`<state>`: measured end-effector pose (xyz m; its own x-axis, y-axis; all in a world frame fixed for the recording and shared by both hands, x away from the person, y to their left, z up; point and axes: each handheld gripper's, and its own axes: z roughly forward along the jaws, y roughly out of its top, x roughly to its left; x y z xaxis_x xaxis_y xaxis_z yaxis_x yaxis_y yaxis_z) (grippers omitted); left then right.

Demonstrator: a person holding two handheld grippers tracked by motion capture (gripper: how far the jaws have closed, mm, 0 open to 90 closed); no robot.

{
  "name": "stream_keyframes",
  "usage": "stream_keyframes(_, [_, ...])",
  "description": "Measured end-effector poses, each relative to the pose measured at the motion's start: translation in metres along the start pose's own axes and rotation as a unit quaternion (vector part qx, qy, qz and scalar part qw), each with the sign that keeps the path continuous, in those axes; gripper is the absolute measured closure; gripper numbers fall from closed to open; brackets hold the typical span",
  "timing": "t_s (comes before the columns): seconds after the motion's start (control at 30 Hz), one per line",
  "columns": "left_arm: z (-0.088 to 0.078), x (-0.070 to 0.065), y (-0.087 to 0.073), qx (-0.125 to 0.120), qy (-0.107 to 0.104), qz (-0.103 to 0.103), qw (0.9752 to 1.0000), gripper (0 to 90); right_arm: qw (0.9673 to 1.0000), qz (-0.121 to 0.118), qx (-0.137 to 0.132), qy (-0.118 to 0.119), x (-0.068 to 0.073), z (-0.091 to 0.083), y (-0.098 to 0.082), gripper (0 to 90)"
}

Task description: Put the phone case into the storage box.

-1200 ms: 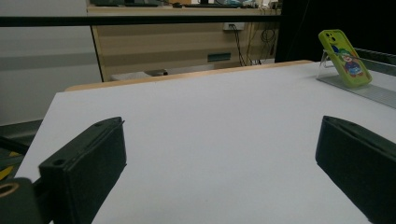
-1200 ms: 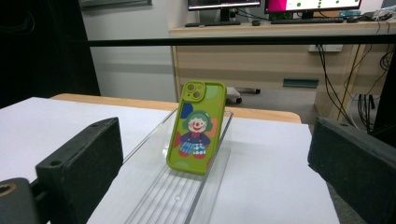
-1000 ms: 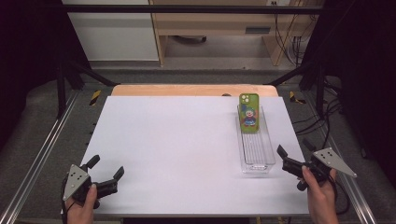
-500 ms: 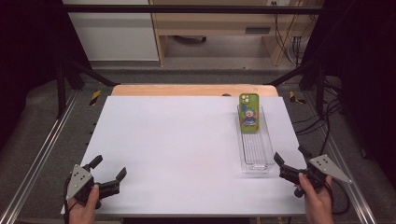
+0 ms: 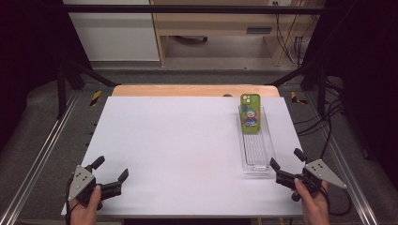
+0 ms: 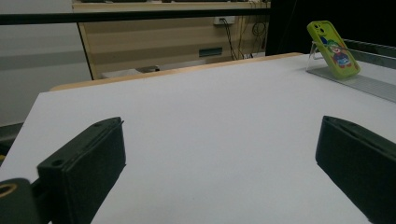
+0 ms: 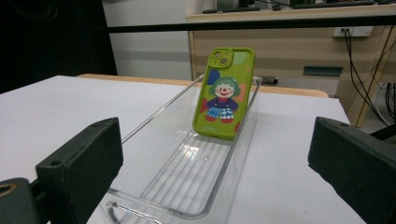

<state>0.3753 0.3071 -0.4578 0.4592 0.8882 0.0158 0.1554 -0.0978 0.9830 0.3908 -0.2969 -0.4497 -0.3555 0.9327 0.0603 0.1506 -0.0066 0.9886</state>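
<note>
High view shows the white table (image 5: pixel 187 150), and every other thing is told here by its place to the clear tray (image 5: pixel 256 145). This tray is long and narrow, with a ribbed floor, and it lies on the table with its long sides running away from the person. The green phone (image 5: pixel 250 114) stands at the far end of the tray, tilted back against the far wall, with its back side (a cartoon clown on it) turned to the person. In the right gripper view the phone (image 7: pixel 224 93) stands upright inside the tray (image 7: pixel 154 186), and its lower edge rests on the tray floor.

The right gripper (image 5: pixel 285 164) is just beside the near end of the tray, a little to the right of it, held in a hand (image 5: pixel 313 204) at the near table edge. Its jaws are spread wide and grasp nothing; in its own view the near rim of the tray lies between them, not touched. The left gripper (image 5: pixel 111 171) is well apart from the tray, far to the left of it, near the table corner. Its jaws are also spread, with bare table between them, and from there the phone (image 6: pixel 333 49) is seen far off.
</note>
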Motion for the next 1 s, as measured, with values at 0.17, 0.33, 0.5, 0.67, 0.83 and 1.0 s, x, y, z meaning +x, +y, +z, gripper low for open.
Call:
stream_keyframes(0.17, [0.001,-0.001,0.000,0.002,-0.003,0.002,1.0000,1.2,0.9999,-0.008,-0.005,0.005,0.004,0.002,-0.004,4.1])
stream_keyframes(0.33, [0.001,-0.001,0.000,0.003,-0.004,0.002,1.0000,1.2,0.9998,-0.017,-0.006,0.012,0.008,0.004,-0.006,4.3])
stream_keyframes(0.5, [0.001,-0.001,0.000,0.004,-0.004,0.003,1.0000,1.2,0.9995,-0.019,-0.007,0.022,0.013,0.007,-0.007,4.3])
stream_keyframes(0.67, [0.002,-0.002,-0.001,0.005,-0.005,0.005,1.0000,1.2,0.9993,-0.022,-0.006,0.029,0.016,0.009,-0.009,4.3])
stream_keyframes(0.83, [0.002,-0.003,-0.001,0.005,-0.006,0.006,0.9999,1.1,0.9991,-0.019,-0.004,0.037,0.018,0.010,-0.011,4.4])
stream_keyframes(1.0, [0.003,-0.004,-0.001,0.007,-0.009,0.009,0.9999,1.2,0.9987,-0.026,-0.002,0.043,0.020,0.011,-0.013,4.5])
